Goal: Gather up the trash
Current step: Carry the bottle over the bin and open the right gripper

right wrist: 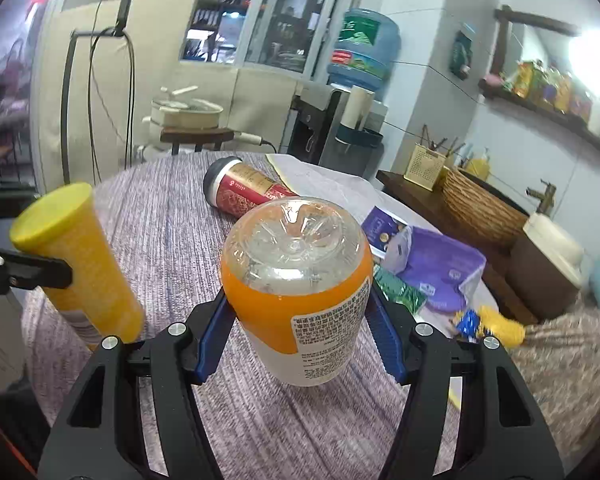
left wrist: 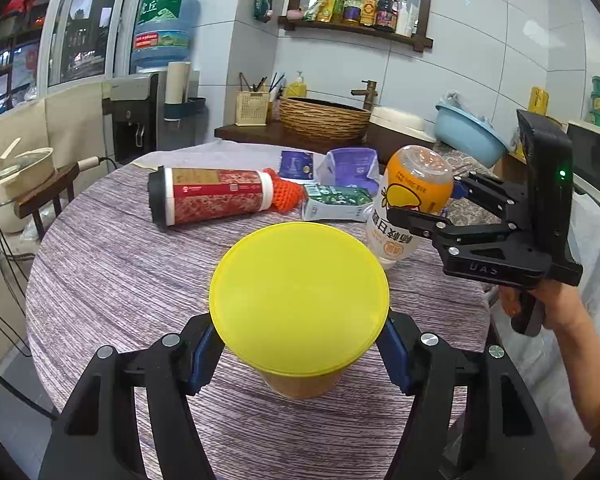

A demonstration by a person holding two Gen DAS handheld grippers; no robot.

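Left wrist view looks down on the left claw, whose blue pads are clamped on a yellow canister with a flat yellow lid, held above the round desk with its grey-purple cloth. At the right of that view a hand holds the right claw, clamped on a plastic bottle with an orange label, tilted with its clear base towards the camera. Right wrist view shows that bottle pinched between the blue pads, off the desk. Lying on the desk beyond are a red tube on its side, a green carton just beside it and a purple bag behind.
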